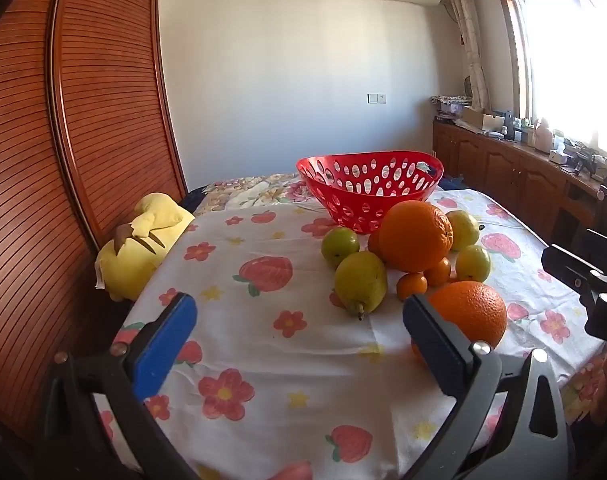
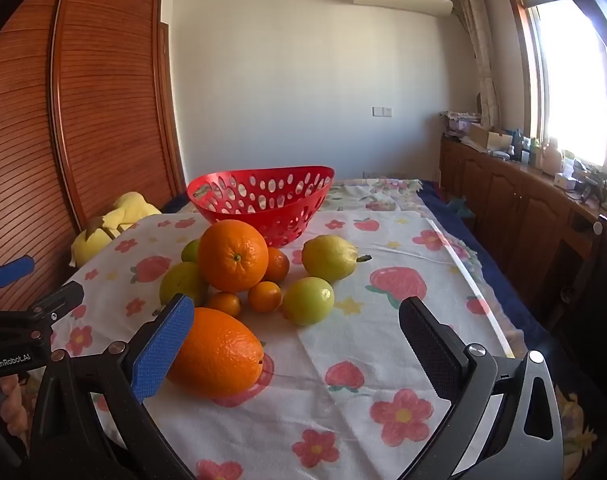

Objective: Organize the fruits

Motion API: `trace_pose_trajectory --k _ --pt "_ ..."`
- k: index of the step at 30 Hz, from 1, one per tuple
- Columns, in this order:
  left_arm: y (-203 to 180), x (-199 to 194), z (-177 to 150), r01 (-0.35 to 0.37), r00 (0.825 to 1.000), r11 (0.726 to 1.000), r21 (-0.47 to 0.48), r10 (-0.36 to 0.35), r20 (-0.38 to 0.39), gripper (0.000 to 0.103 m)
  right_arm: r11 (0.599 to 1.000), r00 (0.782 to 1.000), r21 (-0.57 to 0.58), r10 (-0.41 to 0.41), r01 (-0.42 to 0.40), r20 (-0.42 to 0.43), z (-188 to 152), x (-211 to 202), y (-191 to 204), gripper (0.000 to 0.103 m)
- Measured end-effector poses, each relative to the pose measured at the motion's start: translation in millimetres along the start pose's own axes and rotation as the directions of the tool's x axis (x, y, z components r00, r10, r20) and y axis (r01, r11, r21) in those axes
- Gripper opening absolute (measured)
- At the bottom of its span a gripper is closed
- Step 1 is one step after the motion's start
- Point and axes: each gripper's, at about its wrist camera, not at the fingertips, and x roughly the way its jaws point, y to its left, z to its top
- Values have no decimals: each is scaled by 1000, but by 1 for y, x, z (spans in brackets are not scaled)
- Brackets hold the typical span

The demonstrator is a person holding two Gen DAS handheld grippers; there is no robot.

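A pile of fruit lies on the flowered tablecloth in front of an empty red perforated basket, which also shows in the right wrist view. A big orange tops the pile, with green-yellow pears and small tangerines around it. A second big orange lies nearest, just right of my left gripper, which is open and empty. My right gripper is open and empty; the near orange sits against its left finger. The pile's top orange and a lemon-like pear lie beyond.
A yellow plush toy lies at the table's left edge against a wooden louvred wardrobe. A wooden sideboard with clutter runs along the right wall under the window. The other gripper shows at the left edge of the right wrist view.
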Motion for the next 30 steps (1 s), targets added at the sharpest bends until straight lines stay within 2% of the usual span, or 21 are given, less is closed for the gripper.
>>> trace_pose_trajectory --k 30 --pt "-4 -3 3 10 1000 1000 3 -10 14 103 1000 1000 -2 -5 5 3 1 0 -2 103"
